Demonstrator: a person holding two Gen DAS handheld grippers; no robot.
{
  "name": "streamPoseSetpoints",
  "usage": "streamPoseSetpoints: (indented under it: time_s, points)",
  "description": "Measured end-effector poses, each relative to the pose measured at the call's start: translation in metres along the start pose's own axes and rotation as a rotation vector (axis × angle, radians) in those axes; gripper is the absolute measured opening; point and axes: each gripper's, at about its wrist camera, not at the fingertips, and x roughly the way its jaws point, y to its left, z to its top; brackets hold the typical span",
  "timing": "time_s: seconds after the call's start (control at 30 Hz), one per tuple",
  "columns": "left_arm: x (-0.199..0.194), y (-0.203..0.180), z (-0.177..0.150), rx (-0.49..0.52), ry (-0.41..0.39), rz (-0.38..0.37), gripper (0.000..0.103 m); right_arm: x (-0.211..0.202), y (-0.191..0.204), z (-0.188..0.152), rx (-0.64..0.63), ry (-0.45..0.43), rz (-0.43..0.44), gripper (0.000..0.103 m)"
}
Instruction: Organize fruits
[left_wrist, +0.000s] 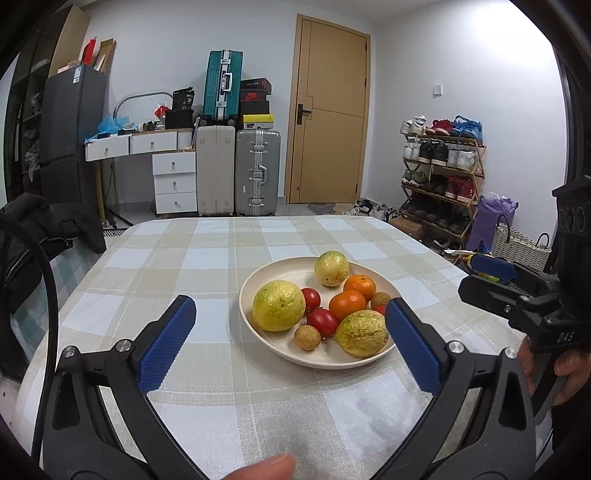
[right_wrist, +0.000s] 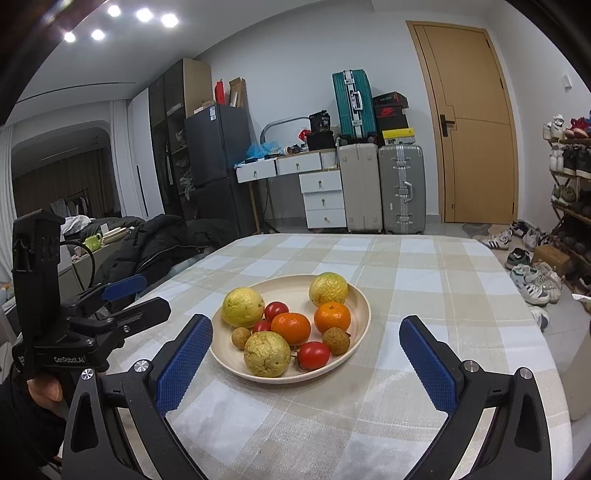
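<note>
from your left wrist view, your left gripper (left_wrist: 291, 334) was spread wide and held nothing, hovering over the checked tablecloth (left_wrist: 207, 258) just in front of the cream plate (left_wrist: 317, 360), which held three guavas, two oranges (left_wrist: 347, 304), tomatoes and longans. from your right wrist view, your right gripper (right_wrist: 306, 354) was likewise released and empty, its blue pads (right_wrist: 184, 365) flanking the near side of the plate (right_wrist: 364, 306), with the nearest guava (right_wrist: 266, 353) between them.

Three yellow-green guavas (right_wrist: 267, 353), two oranges (right_wrist: 291, 328) and red tomatoes (right_wrist: 313, 355) lie piled together. All rest in a cream plate (right_wrist: 360, 295) on the table (right_wrist: 424, 295)
</note>
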Motion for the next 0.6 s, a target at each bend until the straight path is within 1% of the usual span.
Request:
streamPoseSetpoints:
  time_s: [0.2, 0.43, 0.6]
  points:
    - [0.0020, -0.0027, 0.0000, 0.009, -0.002, 0.007, 0.102, -0.0018, -0.0013, -0.0009, 0.010, -0.007, 0.012, 0.103]
    - [0.0024, -0.0077, -0.0001, 0.032, -0.012, -0.004, 0.102, -0.0036, 0.0012, 0.0002, -0.001, -0.020, 0.017, 0.103]
    - [0.0052, -0.0061, -0.0007, 0.025, -0.006, -0.008, 0.102, -0.0040, 0.0014, 0.0001, -0.003, -0.028, 0.008, 0.103]
